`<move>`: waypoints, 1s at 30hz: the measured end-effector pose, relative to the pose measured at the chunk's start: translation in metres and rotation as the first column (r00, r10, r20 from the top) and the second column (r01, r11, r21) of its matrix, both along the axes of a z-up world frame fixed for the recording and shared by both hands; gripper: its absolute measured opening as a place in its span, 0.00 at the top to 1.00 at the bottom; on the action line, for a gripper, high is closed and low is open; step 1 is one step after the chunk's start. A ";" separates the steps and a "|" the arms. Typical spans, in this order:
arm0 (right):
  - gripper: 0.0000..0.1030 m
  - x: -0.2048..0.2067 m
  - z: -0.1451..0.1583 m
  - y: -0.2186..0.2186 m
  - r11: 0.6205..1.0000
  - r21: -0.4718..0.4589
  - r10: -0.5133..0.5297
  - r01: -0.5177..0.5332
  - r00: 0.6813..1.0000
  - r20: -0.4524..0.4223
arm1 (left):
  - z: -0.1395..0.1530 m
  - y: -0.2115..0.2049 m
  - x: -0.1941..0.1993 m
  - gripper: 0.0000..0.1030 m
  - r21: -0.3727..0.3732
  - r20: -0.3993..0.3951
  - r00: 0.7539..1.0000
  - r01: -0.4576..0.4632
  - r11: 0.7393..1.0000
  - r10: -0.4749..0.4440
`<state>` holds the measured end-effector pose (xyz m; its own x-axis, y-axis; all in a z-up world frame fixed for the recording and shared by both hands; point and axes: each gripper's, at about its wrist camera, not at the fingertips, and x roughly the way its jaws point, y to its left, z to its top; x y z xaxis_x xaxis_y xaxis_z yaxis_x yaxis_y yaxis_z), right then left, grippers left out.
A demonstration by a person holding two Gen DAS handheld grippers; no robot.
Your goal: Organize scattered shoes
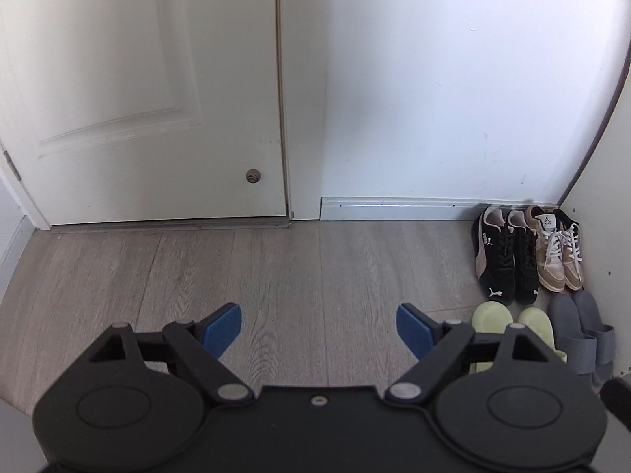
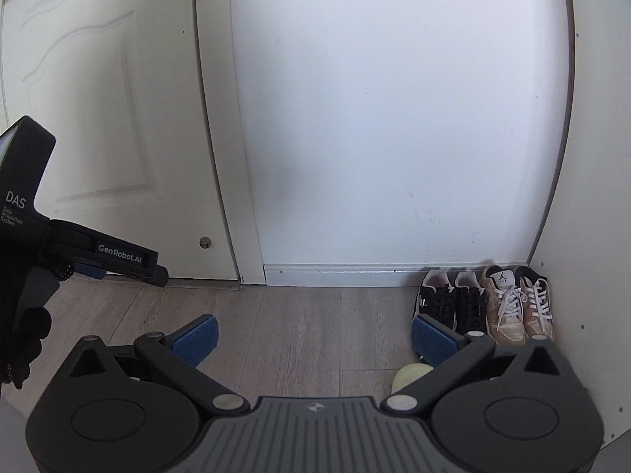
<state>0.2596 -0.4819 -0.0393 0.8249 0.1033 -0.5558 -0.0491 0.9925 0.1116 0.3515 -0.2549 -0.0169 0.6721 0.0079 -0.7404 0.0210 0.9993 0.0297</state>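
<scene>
left claw (image 1: 318,329) agape, empty | right claw (image 2: 315,339) agape, empty | black Puma sneakers (image 1: 503,260), tan Jordan sneakers (image 1: 558,254) paired at 2 o'clock

From my left wrist view, the gripper body covers the heel ends of the green slippers (image 1: 493,317), and the grey slippers (image 1: 587,331) run partly behind it at the lower right. In my right wrist view, only one pale green toe shows; I cannot find the grey pair. The right blue pad (image 2: 434,341) hides the toe of the black sneakers (image 2: 453,299). The left gripper (image 2: 94,256) is cut by the frame edge there; its jaws are unreadable from that side.
</scene>
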 end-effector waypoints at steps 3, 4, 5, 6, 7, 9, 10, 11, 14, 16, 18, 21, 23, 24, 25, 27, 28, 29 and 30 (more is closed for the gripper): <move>0.00 -0.016 -0.004 0.004 0.998 0.025 -0.051 0.051 0.998 -0.021 | -0.013 0.018 -0.034 0.16 -0.021 -0.012 0.999 -0.030 0.999 0.030; 0.00 -0.022 -0.006 0.007 0.997 0.037 -0.062 0.063 0.998 -0.024 | -0.017 0.024 -0.046 0.16 -0.029 -0.008 0.999 -0.038 0.999 0.037; 0.00 -0.029 -0.009 0.011 0.996 0.049 -0.068 0.070 0.997 -0.024 | -0.022 0.029 -0.060 0.16 -0.033 0.003 0.999 -0.044 0.999 0.044; 0.00 -0.037 -0.012 0.015 0.995 0.059 -0.073 0.074 0.997 -0.023 | -0.026 0.034 -0.075 0.16 -0.037 0.013 0.999 -0.050 0.998 0.050; 0.00 -0.044 -0.016 0.019 0.995 0.067 -0.071 0.072 0.997 -0.023 | -0.030 0.040 -0.092 0.16 -0.033 0.025 0.998 -0.057 0.998 0.058; 0.00 -0.061 -0.025 0.029 0.995 0.081 -0.061 0.064 0.997 -0.035 | -0.035 0.047 -0.121 0.16 -0.011 0.040 0.997 -0.069 0.998 0.070; 0.00 -0.072 -0.030 0.034 0.994 0.088 -0.058 0.063 0.997 -0.050 | -0.035 0.051 -0.137 0.16 -0.005 0.049 0.996 -0.076 0.997 0.076; 0.00 -0.080 -0.033 0.039 0.994 0.093 -0.056 0.062 0.996 -0.066 | -0.035 0.055 -0.156 0.16 -0.005 0.061 0.995 -0.078 0.997 0.078; 0.00 -0.109 -0.039 0.053 0.993 0.108 -0.037 0.053 0.989 -0.145 | -0.031 0.065 -0.201 0.16 -0.029 0.079 0.994 -0.073 0.997 0.076; 0.00 -0.137 -0.037 0.063 0.996 0.080 -0.036 0.048 0.988 -0.148 | -0.027 0.070 -0.224 0.16 -0.049 0.072 0.994 -0.078 0.996 0.081; 0.00 -0.161 -0.031 0.073 0.998 0.026 -0.051 0.055 0.991 -0.124 | -0.020 0.077 -0.248 0.16 -0.068 0.068 0.993 -0.087 0.994 0.092; 0.00 -0.198 -0.015 0.082 0.996 -0.046 -0.075 0.071 0.993 -0.088 | -0.005 0.083 -0.282 0.16 -0.048 0.065 0.992 -0.109 0.993 0.112; 0.00 -0.222 0.000 0.087 0.994 -0.075 -0.085 0.078 0.993 -0.086 | 0.007 0.085 -0.306 0.16 -0.030 0.077 0.990 -0.116 0.993 0.118; 0.00 -0.233 0.007 0.090 0.992 -0.090 -0.092 0.085 0.993 -0.078 | 0.013 0.085 -0.317 0.16 -0.025 0.090 0.989 -0.115 0.993 0.117; 0.00 -0.244 0.013 0.093 0.990 -0.105 -0.100 0.093 0.993 -0.066 | 0.017 0.084 -0.327 0.16 -0.020 0.102 0.988 -0.114 0.993 0.116; 0.00 -0.264 0.023 0.099 0.985 -0.138 -0.104 0.099 0.994 -0.028 | 0.022 0.081 -0.343 0.16 -0.005 0.117 0.987 -0.110 0.994 0.110; 0.00 -0.275 0.027 0.103 0.983 -0.153 -0.101 0.098 0.995 -0.009 | 0.023 0.080 -0.352 0.16 0.003 0.124 0.987 -0.108 0.994 0.107; 0.00 -0.284 0.029 0.106 0.983 -0.158 -0.097 0.097 0.995 0.005 | 0.024 0.078 -0.359 0.16 0.009 0.127 0.986 -0.106 0.994 0.104; 0.00 -0.293 0.030 0.109 0.983 -0.155 -0.094 0.095 0.996 0.012 | 0.025 0.077 -0.365 0.16 0.010 0.125 0.987 -0.104 0.994 0.102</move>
<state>-0.0332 -0.3730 -0.0089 0.8294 -0.0623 -0.5552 0.0452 0.9980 -0.0445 -0.0133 -0.1780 0.0078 0.7540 0.0936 -0.6502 -0.0873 0.9953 0.0419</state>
